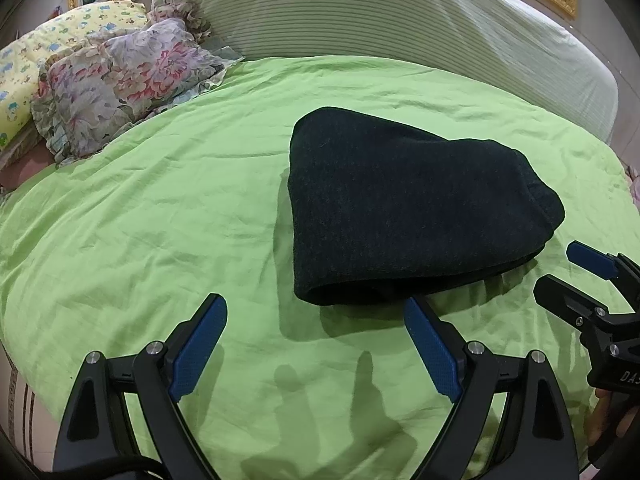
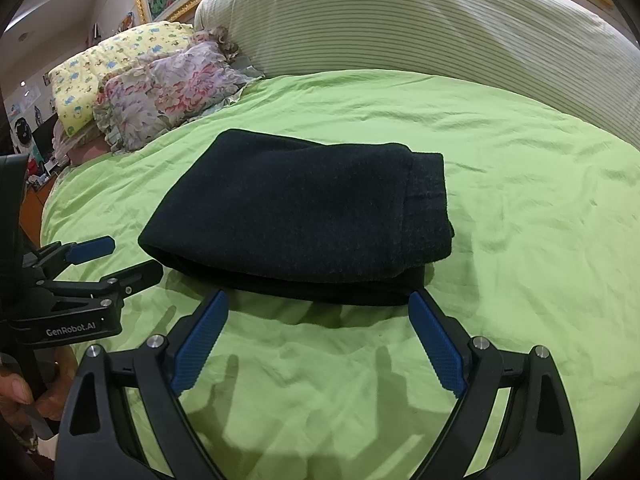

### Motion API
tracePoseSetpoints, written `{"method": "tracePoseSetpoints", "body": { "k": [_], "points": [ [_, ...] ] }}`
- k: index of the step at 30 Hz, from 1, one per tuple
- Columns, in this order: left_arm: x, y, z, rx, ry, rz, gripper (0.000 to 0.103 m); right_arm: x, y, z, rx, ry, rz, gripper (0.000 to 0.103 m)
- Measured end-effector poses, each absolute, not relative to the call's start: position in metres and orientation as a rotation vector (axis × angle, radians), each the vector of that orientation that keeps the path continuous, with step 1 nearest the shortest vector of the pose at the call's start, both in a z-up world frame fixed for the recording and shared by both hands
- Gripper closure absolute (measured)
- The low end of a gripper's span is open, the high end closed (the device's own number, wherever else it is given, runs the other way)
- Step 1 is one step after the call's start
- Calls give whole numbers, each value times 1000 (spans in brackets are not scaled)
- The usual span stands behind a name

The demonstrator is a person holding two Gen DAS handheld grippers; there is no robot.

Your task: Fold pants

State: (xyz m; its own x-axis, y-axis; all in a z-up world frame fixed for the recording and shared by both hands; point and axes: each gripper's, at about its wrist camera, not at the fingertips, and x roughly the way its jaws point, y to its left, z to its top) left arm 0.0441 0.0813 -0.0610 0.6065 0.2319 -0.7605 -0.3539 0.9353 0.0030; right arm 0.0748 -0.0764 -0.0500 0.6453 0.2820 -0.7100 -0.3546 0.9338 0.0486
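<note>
The dark pants lie folded in a compact stack on the green bedsheet; they also show in the right wrist view. My left gripper is open and empty, just short of the stack's near edge. My right gripper is open and empty, its fingertips close to the stack's near edge. The right gripper shows at the right edge of the left wrist view, and the left gripper at the left of the right wrist view.
A floral pillow and a yellow printed pillow lie at the back left. A striped bolster cushion runs along the back. The bed's rounded edge falls away at the left.
</note>
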Motion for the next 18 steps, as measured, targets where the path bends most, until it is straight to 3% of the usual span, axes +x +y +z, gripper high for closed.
{"method": "tracePoseSetpoints", "body": {
  "k": [18],
  "points": [
    [45, 81, -60, -147, 852, 328, 12, 76, -78, -48, -92, 789, 365, 11]
  ]
}}
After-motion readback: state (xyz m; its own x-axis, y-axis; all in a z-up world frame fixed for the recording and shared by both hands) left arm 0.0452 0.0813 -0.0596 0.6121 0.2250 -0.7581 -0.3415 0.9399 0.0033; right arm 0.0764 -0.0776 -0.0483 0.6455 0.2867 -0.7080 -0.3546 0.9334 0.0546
